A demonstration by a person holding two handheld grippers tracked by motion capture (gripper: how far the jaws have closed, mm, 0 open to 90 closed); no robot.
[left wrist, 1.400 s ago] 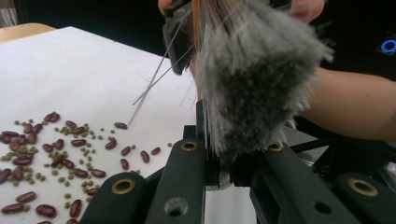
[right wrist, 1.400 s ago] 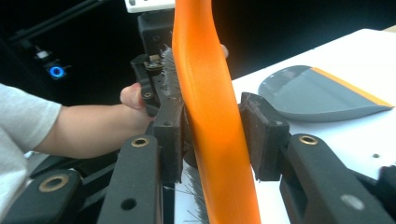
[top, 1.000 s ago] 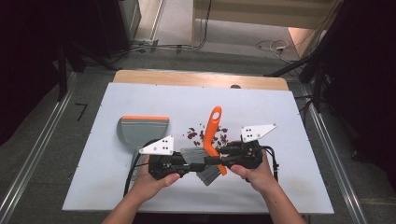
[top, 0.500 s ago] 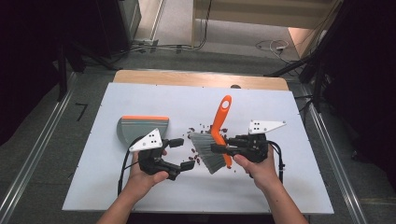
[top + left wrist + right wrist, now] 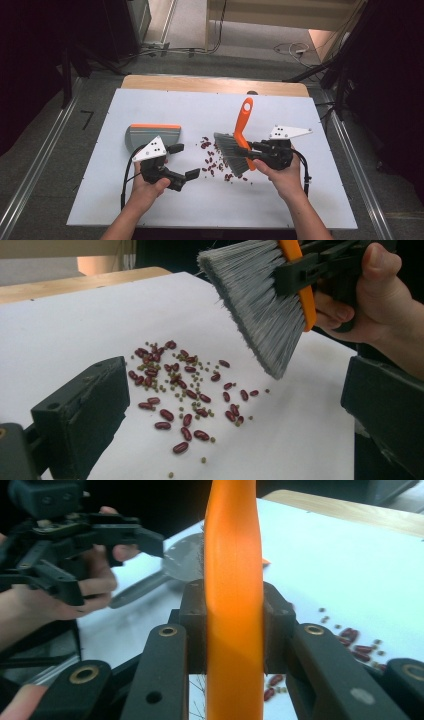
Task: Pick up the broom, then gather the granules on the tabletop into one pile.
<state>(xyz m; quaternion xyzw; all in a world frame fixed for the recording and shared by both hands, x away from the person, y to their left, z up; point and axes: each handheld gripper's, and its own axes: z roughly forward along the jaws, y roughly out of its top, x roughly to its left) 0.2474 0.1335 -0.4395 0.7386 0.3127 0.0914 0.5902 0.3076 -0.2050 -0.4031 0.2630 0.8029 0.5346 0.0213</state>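
A hand brush with an orange handle (image 5: 244, 116) and grey bristles (image 5: 231, 151) hangs tilted over the white board, and my right gripper (image 5: 252, 150) is shut on its handle. The right gripper view has the handle (image 5: 234, 570) clamped between both jaws of that gripper (image 5: 234, 625). Red beans and small green peas (image 5: 214, 161) lie scattered under and left of the bristles. My left gripper (image 5: 184, 161) stands left of the pile; its jaws have just been opening and nothing is between them. Its own view has the beans (image 5: 185, 390) and bristles (image 5: 260, 305) ahead of it.
A grey dustpan with an orange rim (image 5: 150, 134) lies flat on the white board (image 5: 150, 205), just behind my left hand. A wooden strip (image 5: 210, 84) borders the far edge. Dark floor and metal rails (image 5: 30, 190) surround the table.
My left gripper has drawn away leftward from the brush and spread its jaws wide. The right gripper has carried the brush a little to the right, bristles lifted off the board.
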